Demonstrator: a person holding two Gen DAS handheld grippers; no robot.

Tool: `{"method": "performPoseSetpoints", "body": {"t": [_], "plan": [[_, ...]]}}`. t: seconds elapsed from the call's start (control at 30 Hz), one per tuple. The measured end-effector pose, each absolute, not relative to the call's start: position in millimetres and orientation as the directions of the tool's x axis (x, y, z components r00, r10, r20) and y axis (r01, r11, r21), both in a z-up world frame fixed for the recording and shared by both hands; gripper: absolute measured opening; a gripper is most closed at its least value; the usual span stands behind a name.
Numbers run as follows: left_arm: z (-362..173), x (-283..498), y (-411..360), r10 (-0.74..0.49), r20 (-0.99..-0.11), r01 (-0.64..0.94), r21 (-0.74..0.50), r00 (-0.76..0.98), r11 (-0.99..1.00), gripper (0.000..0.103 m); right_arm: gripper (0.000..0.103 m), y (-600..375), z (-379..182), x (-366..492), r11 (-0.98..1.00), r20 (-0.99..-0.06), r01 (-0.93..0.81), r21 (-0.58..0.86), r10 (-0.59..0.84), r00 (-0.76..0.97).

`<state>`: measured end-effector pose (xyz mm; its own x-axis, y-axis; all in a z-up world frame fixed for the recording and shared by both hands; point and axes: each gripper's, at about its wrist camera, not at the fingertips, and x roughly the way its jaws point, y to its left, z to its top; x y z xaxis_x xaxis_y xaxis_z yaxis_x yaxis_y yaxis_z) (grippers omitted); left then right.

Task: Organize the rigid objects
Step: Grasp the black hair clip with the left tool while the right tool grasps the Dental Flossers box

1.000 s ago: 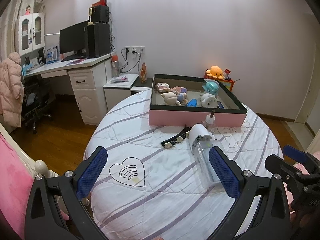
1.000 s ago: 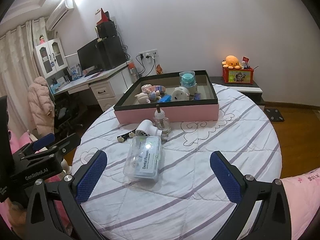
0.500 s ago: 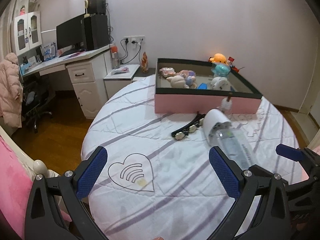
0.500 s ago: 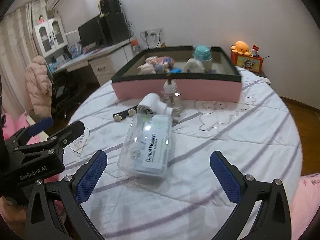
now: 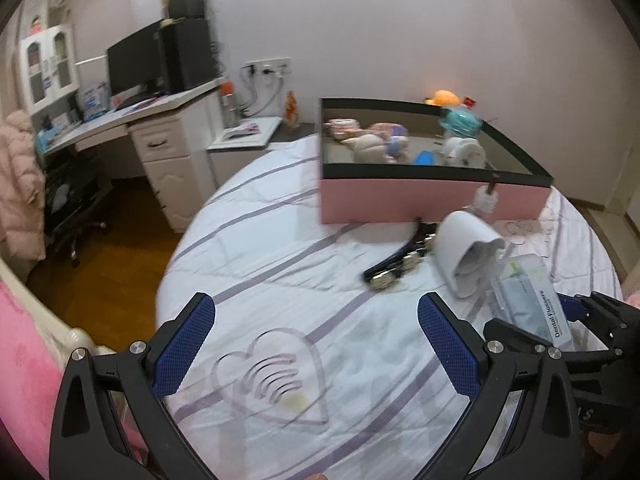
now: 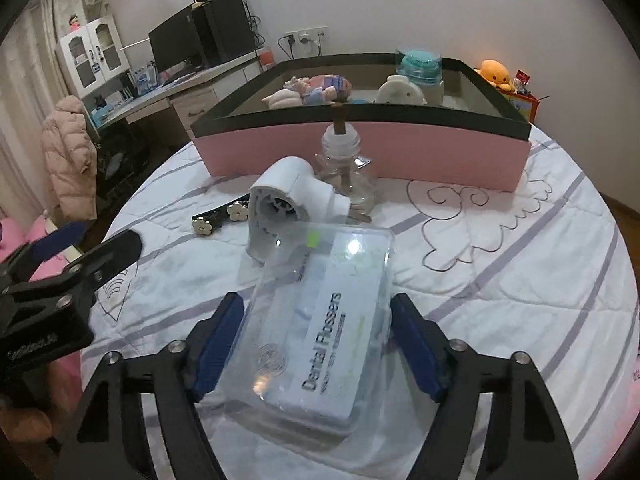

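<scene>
A clear plastic box of dental flossers [image 6: 320, 328] lies on the white striped quilt [image 6: 520, 260]. My right gripper [image 6: 318, 304] straddles it and its jaws are closing, the blue pads just beside the box's long sides. Beyond the box lie a white plug-in device [image 6: 284, 200], a small glass bottle with a wick [image 6: 344, 164] and a black hair clip with flowers [image 6: 220, 216]. The pink storage box with a black rim [image 6: 360, 152] holds toys and a teal jar. My left gripper [image 5: 316, 308] hovers open over the heart pattern, holding nothing.
The round quilted surface drops off to a wooden floor [image 5: 100, 248] on the left. A white desk with a monitor [image 5: 136, 64], an office chair [image 5: 72, 200], a pink coat [image 5: 16, 184] and a nightstand [image 5: 244, 136] stand beyond. An orange plush toy [image 6: 496, 72] sits behind the pink box.
Both grippers have come forward and lower. The right gripper's jaws have narrowed from fully wide around the flossers box, which now sits between its pads.
</scene>
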<state>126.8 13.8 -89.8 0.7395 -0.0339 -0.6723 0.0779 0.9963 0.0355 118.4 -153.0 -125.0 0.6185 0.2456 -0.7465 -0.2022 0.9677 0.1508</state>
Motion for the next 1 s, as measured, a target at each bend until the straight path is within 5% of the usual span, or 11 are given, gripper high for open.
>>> {"method": "performPoseSetpoints", "body": {"t": [0.37, 0.5, 0.7, 1.0], "plan": [[-117, 187, -24, -0.039, -0.743, 0.199, 0.128, 0.668, 0.972, 0.102, 0.072, -201, -119, 113, 0.982, -0.733, -0.107, 0.157, 0.188, 0.653], [-123, 209, -27, -0.095, -0.78, 0.238, 0.071, 0.618, 0.969, 0.091, 0.072, -200, -121, 116, 0.981, -0.733, -0.106, 0.161, 0.19, 0.653], [-125, 212, -35, -0.164, -0.794, 0.29, 0.016, 0.586, 0.957, 0.057, 0.072, -198, -120, 118, 0.981, -0.729, -0.106, 0.161, 0.19, 0.657], [-119, 194, -19, -0.221, -0.77, 0.254, -0.079, 0.599, 0.964, 0.056, 0.072, -189, -109, 111, 0.976, -0.71, -0.148, 0.161, 0.219, 0.669]]}}
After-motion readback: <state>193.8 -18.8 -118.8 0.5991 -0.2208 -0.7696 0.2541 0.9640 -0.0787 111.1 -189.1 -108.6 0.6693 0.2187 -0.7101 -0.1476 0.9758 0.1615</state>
